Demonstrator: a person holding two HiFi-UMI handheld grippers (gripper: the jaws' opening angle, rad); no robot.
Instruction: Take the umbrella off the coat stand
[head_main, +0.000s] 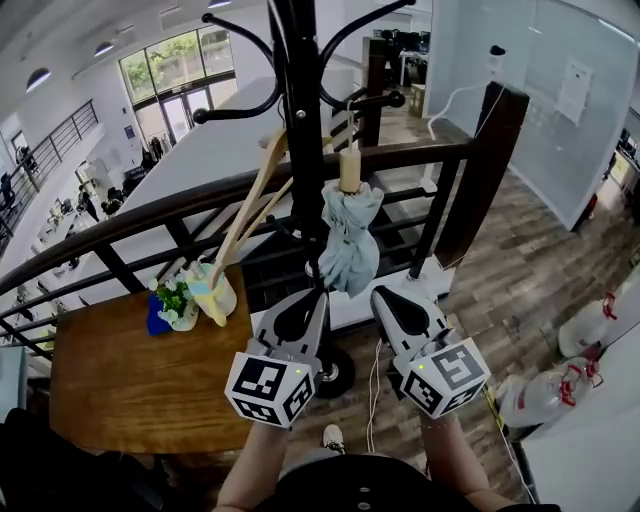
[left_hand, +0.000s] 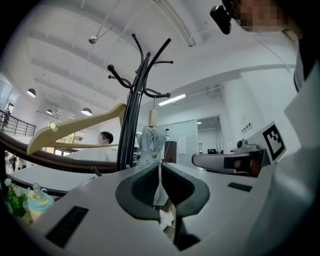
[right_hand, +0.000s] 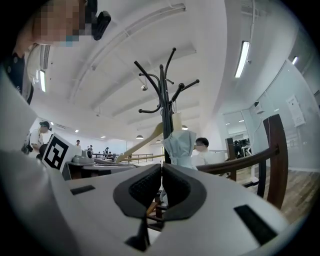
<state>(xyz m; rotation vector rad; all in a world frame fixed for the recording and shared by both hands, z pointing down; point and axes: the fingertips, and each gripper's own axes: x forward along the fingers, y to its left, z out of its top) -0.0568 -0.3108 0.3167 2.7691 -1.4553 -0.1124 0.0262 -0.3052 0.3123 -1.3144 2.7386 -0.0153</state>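
A folded pale-blue umbrella (head_main: 350, 237) with a wooden handle hangs from a hook of the black coat stand (head_main: 300, 110). My left gripper (head_main: 322, 293) and right gripper (head_main: 377, 292) sit side by side just below and in front of it, neither touching it. Both point level at the stand with jaws shut and nothing between them. In the left gripper view the umbrella (left_hand: 150, 142) shows just past the closed tips of the left gripper (left_hand: 160, 164). The right gripper view has the umbrella (right_hand: 180, 145) beyond the right gripper (right_hand: 161, 165).
A wooden coat hanger (head_main: 250, 200) hangs on the stand's left side. A dark railing (head_main: 200, 200) runs behind the stand. At the left stands a wooden table (head_main: 110, 390) with a small plant (head_main: 175, 300) and a yellow bottle (head_main: 212, 298). White bags (head_main: 545, 390) lie on the floor at right.
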